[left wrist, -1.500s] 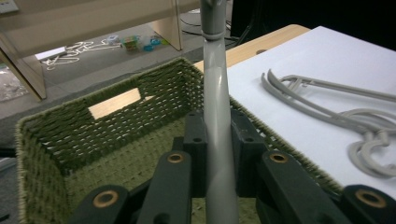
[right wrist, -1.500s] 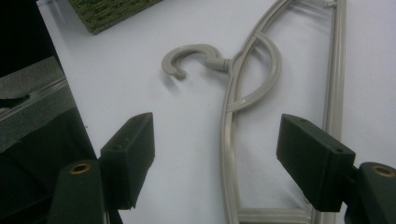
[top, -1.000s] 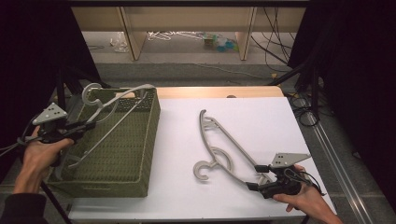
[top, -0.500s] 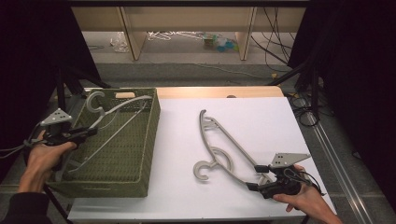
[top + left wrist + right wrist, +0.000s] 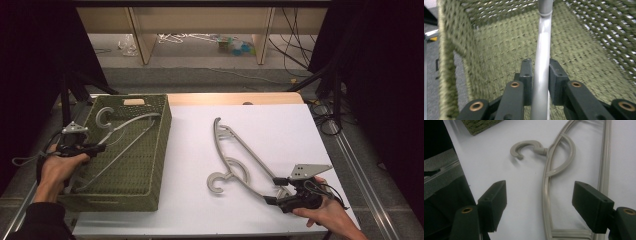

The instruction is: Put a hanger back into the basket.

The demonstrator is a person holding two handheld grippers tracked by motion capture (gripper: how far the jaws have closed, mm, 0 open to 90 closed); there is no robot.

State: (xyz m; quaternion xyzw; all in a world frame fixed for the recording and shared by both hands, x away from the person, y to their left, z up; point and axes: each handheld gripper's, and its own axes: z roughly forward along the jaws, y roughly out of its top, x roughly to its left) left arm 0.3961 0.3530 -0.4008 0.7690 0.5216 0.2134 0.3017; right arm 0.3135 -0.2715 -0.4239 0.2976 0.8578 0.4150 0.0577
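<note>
Near the front right corner of the white table [image 5: 280,130]: the right gripper [image 5: 274,191], jaws wide apart and closed on nothing. Directly ahead of it, flat on the table, the grey hanger [image 5: 240,150]. Lies with its long axis slanted from the back middle of the table towards the front right corner, hook [image 5: 216,183] turned to the front edge. In the right gripper view, the near end of this hanger [image 5: 546,195] between the two open jaws, the hook [image 5: 524,147] farther off and to the left. Probably enough to close straight on that end without turning, though hard to tell whether the jaws are low enough to the table. At the left side, inside the green basket [image 5: 165,135], a second hanger [image 5: 127,125], pinched on its thin bar by the left gripper [image 5: 95,147]. In the left gripper view, both jaws of the left gripper [image 5: 540,72] pressed against the bar [image 5: 542,50], woven wall behind. For the loose hanger, clearly the right hand nearer; the left one busy and well apart from it.
</note>
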